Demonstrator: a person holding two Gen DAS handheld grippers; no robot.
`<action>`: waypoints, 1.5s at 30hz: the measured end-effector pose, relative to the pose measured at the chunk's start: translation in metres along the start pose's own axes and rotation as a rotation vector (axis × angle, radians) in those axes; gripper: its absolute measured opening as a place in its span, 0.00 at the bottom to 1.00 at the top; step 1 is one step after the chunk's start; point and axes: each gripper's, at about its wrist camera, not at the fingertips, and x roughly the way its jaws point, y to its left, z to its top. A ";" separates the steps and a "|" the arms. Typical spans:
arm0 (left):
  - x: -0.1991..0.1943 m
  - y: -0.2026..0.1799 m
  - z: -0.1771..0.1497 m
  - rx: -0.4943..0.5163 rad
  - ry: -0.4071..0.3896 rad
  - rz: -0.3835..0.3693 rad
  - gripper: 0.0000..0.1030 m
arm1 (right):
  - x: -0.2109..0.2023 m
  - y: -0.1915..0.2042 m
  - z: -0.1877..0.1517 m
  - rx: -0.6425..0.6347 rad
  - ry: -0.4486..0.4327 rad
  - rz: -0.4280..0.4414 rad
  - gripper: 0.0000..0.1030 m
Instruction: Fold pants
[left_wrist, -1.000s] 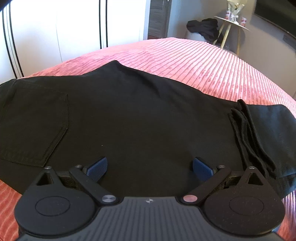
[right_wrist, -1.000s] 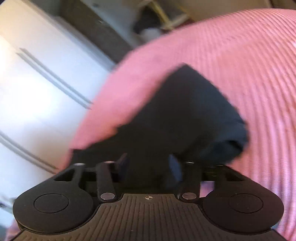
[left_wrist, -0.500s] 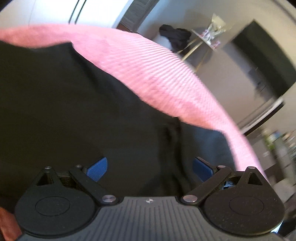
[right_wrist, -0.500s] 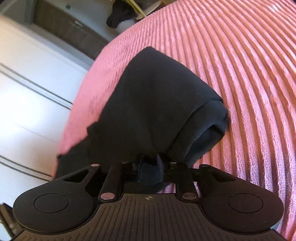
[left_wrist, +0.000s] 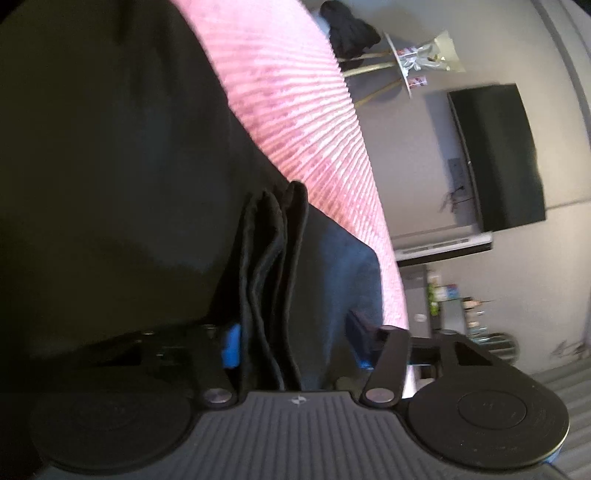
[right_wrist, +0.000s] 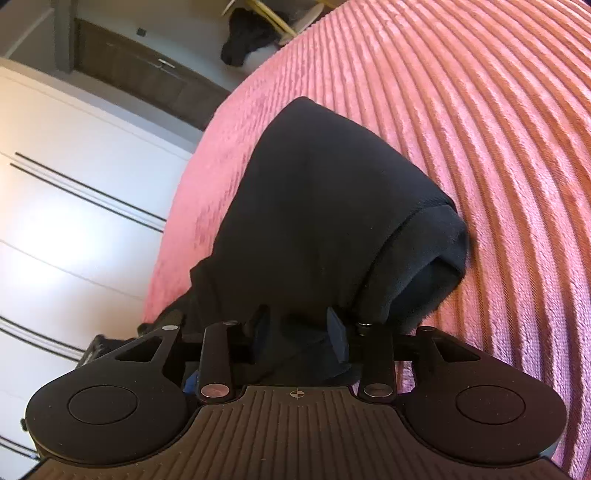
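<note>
The black pants (left_wrist: 122, 177) lie on a bed with a pink ribbed bedspread (left_wrist: 314, 122). In the left wrist view the left gripper (left_wrist: 295, 343) sits at the edge of the pants where several hem layers (left_wrist: 269, 258) stack in folds. Its blue fingers (left_wrist: 231, 345) stand moderately apart with the stacked cloth running between them; the near finger touches the fabric, but whether the far one presses it cannot be told.

In the right wrist view the right gripper (right_wrist: 297, 332) has its fingers drawn fairly close, pinching a bunch of the black cloth between them. Beyond it a pant leg end (right_wrist: 332, 218) rises in a rounded hump over the bedspread (right_wrist: 498, 147), its open cuff (right_wrist: 428, 273) facing right. White cupboard doors (right_wrist: 66, 229) stand at the left.
</note>
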 end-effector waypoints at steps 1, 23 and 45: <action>0.005 0.003 0.001 -0.016 0.017 -0.017 0.43 | -0.001 0.000 0.000 -0.009 -0.001 0.002 0.40; -0.066 -0.021 0.003 0.066 -0.139 -0.001 0.07 | -0.040 0.022 -0.031 0.000 0.018 0.063 0.74; -0.123 0.018 0.006 0.088 -0.262 0.260 0.13 | -0.015 0.005 -0.017 0.105 -0.048 -0.117 0.26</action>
